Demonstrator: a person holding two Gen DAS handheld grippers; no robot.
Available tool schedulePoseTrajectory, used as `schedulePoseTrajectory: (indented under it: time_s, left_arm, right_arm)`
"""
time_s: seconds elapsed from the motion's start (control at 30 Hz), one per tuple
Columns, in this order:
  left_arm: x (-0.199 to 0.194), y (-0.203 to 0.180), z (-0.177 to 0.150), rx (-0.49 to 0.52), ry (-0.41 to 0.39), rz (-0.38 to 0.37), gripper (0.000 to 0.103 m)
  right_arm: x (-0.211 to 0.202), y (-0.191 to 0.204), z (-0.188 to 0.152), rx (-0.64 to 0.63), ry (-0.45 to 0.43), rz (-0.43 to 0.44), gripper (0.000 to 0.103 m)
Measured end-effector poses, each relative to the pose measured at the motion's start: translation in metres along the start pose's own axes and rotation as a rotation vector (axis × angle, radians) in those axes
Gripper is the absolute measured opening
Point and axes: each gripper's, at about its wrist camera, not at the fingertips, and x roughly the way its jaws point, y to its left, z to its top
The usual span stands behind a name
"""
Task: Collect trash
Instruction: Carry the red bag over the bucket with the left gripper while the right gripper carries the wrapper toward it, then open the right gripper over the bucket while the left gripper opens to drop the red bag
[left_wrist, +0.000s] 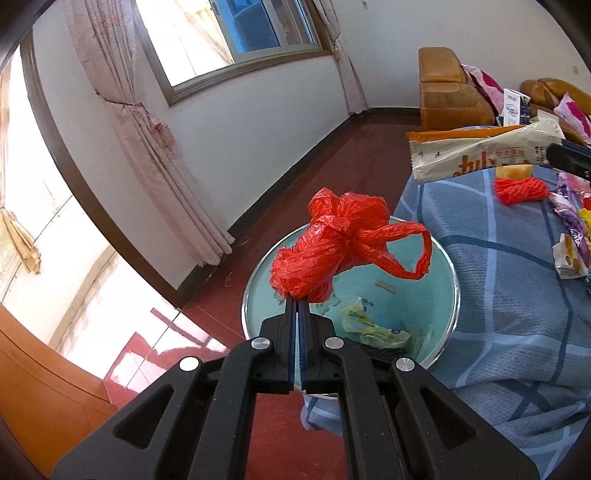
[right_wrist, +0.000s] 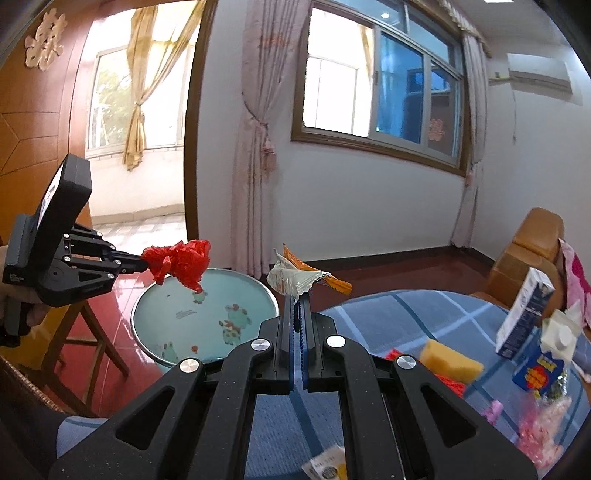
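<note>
The left gripper has its fingers clamped on a crumpled red bag, which juts up from the tips at the centre of the left wrist frame, one loop handle hanging to the right. Below and behind the bag sits a teal basin with a metal rim, standing on the red floor; a few scraps lie inside it. In the right wrist view the same gripper reaches in from the left edge and holds the bag over the basin's far left rim.

The right gripper has its fingers pressed together on a white and orange wrapper, at centre frame, just right of the basin. In the left wrist view that wrapper shows at upper right.

A blue checked cloth covers the bench at lower right. On it lie a yellow sponge, a white carton, a blue and yellow carton and pink scraps. A red net lies on the cloth in the left wrist view, right of centre.
</note>
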Motion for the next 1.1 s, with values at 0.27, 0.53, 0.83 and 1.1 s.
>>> schedulePoseTrajectory:
  time_s: [0.27, 0.53, 0.83, 1.1]
  left_arm:
    - [0.004, 0.006, -0.006, -0.007, 0.017, 0.014, 0.001]
    - [0.004, 0.011, -0.009, -0.025, 0.014, 0.011, 0.001]
    - [-0.005, 0.017, -0.007, -0.058, -0.026, 0.022, 0.001]
    - [-0.006, 0.015, -0.010, -0.065, -0.039, 0.021, 0.001]
  right_arm:
    - [0.015, 0.012, -0.001, -0.036, 0.014, 0.028, 0.003]
    - [0.019, 0.016, 0.001, -0.048, 0.021, 0.041, 0.003]
    - [0.021, 0.024, 0.001, -0.069, 0.028, 0.060, 0.003]
    - [0.030, 0.032, 0.002, -0.091, 0.051, 0.078, 0.004]
